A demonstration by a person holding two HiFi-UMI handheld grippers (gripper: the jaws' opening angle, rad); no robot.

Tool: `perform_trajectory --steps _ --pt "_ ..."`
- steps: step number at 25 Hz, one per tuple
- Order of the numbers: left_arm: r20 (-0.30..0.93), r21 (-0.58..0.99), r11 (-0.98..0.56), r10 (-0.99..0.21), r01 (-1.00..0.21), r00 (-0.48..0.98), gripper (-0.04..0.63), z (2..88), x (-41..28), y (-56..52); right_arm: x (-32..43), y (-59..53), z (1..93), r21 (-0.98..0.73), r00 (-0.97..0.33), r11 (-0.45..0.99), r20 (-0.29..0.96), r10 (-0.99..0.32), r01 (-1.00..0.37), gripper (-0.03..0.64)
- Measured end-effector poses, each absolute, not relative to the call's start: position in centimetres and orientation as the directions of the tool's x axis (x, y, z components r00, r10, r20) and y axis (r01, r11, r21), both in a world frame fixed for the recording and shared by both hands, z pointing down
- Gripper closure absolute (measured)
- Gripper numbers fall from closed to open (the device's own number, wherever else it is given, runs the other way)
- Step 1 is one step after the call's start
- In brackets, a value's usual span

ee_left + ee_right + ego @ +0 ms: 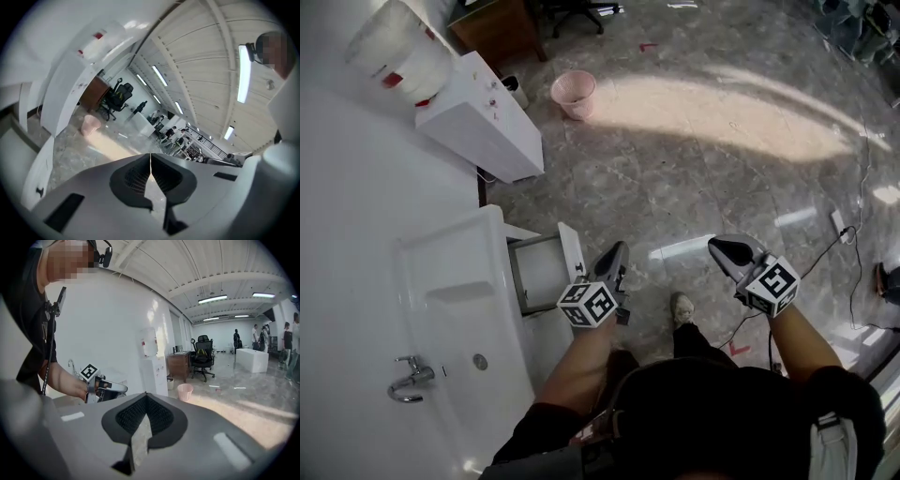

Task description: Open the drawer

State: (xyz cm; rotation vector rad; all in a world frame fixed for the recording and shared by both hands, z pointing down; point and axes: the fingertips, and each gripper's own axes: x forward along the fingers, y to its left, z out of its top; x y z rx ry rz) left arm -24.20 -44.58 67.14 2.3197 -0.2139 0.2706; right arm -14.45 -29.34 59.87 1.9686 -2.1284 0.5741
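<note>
— Where is the drawer?
— The drawer (542,274) stands pulled out beneath the white sink (459,309), just beside the left gripper (617,255).
— And the jaws?
— Pressed together on the left gripper and on the right gripper (727,248), nothing between either pair.

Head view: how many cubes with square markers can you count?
2. One cube sits on the left tool, beside the open drawer; the other on the right tool, over the floor. None seems hidden.

Large open office hall: stone floor (703,178), swivel chair (203,355), wooden desk (178,364), water dispenser (483,122), ceiling strip lights (212,299).
</note>
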Motion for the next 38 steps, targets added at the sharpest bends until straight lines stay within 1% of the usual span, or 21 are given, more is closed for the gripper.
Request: perform_trajectory --steps 2,5,12,15,21,26,30,33,38 --pt "0.218 0.646 -0.741 -0.053 -0.185 0.975 0.594 62.7 -25.5 -45.0 -15.3 -30.3 57.4 -0.137 -0.106 0.058 0.374 -0.921 -0.989 0.618" --pt "0.166 0.589 -0.795 -0.057 -0.145 0.985 0.594 56.5 -27.9 -45.5 -16.5 -31.6 53.5 -0.107 -0.120 0.088 0.348 -0.930 -0.990 0.618" --pt "0.084 0.417 -0.901 -0.091 -0.118 0.992 0.594 44.6 -34.5 -46.7 -19.1 -33.8 45.2 -0.080 -0.154 0.138 0.263 -0.952 -0.987 0.618" --pt "0.043 0.370 -0.922 -0.104 -0.113 0.994 0.594 40.3 -37.1 -48.0 -20.1 -35.1 41.9 -0.055 -0.182 0.174 0.240 -0.954 -0.983 0.618" --pt "-0.019 0.228 -0.957 -0.188 -0.179 0.982 0.594 32.8 -43.0 -48.6 -22.5 -36.0 35.3 0.017 -0.232 0.240 0.191 -0.954 -0.971 0.618" --pt "-0.070 0.164 -0.950 -0.279 -0.265 0.958 0.594 28.7 -48.1 -48.3 -25.3 -37.6 30.9 0.052 -0.305 0.316 0.155 -0.940 -0.947 0.618" --pt "-0.106 0.131 -0.928 -0.364 -0.350 0.925 0.594 26.7 -53.1 -48.2 -28.9 -40.3 29.2 0.079 -0.400 0.415 0.159 -0.903 -0.906 0.618" --pt "-0.113 0.128 -0.886 -0.460 -0.446 0.881 0.594 26.1 -57.9 -48.8 -32.7 -43.4 28.6 0.087 -0.490 0.506 0.160 -0.857 -0.858 0.618" --pt "-0.106 0.126 -0.793 -0.608 -0.596 0.786 0.594 26.1 -67.7 -48.8 -41.4 -48.0 27.9 0.094 -0.635 0.649 0.144 -0.759 -0.755 0.618"
